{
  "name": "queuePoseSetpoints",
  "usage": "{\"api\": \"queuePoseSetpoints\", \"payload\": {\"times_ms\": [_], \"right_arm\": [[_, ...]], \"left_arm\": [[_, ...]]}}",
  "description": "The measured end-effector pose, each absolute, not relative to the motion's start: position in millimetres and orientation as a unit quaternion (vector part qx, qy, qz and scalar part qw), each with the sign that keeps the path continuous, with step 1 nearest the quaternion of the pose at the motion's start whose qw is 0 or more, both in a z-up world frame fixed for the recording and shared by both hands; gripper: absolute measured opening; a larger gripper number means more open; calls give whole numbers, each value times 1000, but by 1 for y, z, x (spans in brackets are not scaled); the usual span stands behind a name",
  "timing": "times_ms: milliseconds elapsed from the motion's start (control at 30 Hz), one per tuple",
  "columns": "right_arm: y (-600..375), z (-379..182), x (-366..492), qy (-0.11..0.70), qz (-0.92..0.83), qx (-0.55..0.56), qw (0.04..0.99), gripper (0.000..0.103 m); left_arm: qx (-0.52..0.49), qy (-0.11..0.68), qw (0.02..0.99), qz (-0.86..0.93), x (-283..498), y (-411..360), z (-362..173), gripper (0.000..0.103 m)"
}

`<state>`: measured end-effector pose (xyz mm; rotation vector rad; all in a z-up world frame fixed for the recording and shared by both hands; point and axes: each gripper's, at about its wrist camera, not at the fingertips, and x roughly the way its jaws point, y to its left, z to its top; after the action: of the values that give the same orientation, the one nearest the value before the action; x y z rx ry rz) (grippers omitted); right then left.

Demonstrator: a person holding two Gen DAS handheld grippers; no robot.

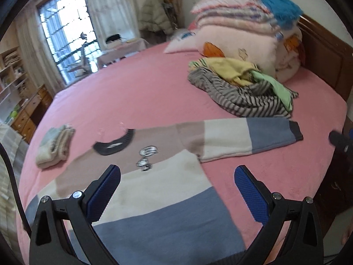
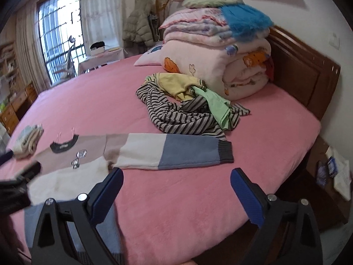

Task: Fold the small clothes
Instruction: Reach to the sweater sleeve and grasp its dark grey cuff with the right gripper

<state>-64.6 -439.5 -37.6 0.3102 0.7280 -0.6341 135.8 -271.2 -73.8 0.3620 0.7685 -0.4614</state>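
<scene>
A colour-block sweater [image 1: 167,176] lies flat on the pink bed [image 1: 132,92], one sleeve [image 2: 172,152] stretched out sideways. The left tool [image 1: 177,184] hangs wide open over its body, and the right tool [image 2: 176,186] gapes empty just below the sleeve. Further back, a small folded garment [image 1: 55,145] sits beside the collar, perhaps a knit, and a loose clothes heap [image 2: 189,108] sits near the stacked quilts [image 2: 220,50].

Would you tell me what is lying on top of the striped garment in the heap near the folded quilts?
A yellow garment and a light green one lie on the striped garment. Whatever else sits beneath them in the heap is covered and cannot be seen.
</scene>
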Motion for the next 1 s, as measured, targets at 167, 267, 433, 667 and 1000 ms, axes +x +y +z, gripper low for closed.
{"api": "queuePoseSetpoints", "payload": {"times_ms": [167,267,433,667,1000], "right_arm": [[-499,-72,-62,344,-312,182,867,97],[-528,-97,-54,372,-299,198,856,97],[-567,-147,-50,404,-276,258,833,97],[-604,-202,-49,413,-258,357,797,83],[-640,-246,-31,406,-266,428,763,78]], "left_arm": [[233,377,862,-244,164,-332,-135,103],[268,383,847,-254,178,-363,-170,102],[297,403,823,-270,196,-394,-217,101],[342,414,797,-276,211,-415,-260,100],[344,432,791,-264,231,-430,-285,98]]}}
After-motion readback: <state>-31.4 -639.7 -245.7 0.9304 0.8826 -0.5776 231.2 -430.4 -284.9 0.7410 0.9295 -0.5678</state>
